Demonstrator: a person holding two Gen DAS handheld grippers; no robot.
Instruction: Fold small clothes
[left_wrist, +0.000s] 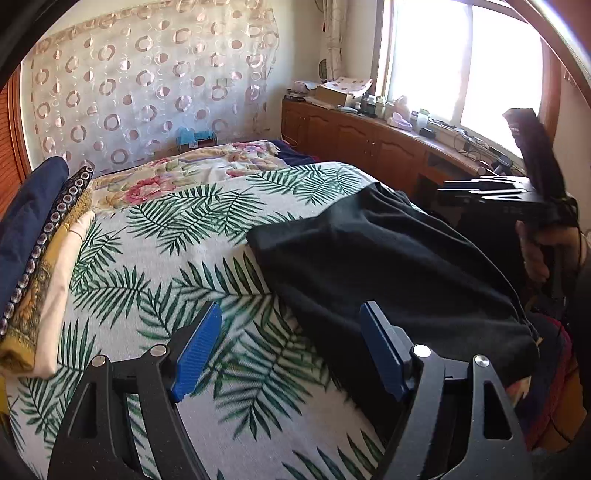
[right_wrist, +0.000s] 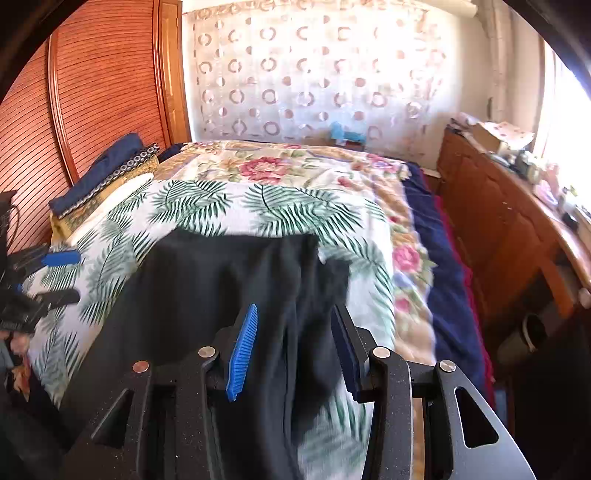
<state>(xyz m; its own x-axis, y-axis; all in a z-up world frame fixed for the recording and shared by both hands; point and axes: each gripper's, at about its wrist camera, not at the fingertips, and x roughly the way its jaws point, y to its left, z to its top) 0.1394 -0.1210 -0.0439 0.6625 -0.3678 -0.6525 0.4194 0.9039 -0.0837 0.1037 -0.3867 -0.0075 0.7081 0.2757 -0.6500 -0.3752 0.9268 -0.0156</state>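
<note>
A black garment (left_wrist: 388, 266) lies spread on the leaf-print bed cover (left_wrist: 155, 266), at the bed's right side. My left gripper (left_wrist: 291, 350) is open and empty, low over the cover at the garment's near left edge. My right gripper (right_wrist: 295, 343) is open, with a fold of the black garment (right_wrist: 229, 295) lying between its blue pads (right_wrist: 243, 350); the pads stand apart and do not pinch it. In the left wrist view the right gripper's body (left_wrist: 517, 195) shows at the far right. In the right wrist view the left gripper (right_wrist: 59, 275) shows at the left edge.
A stack of folded clothes (left_wrist: 40, 258), navy, patterned, yellow and cream, lies along the bed's left side, also in the right wrist view (right_wrist: 99, 177). A floral quilt (right_wrist: 280, 166) covers the far bed. A wooden cabinet (left_wrist: 369, 136) with clutter runs under the window. A wooden wardrobe (right_wrist: 92, 85) stands left.
</note>
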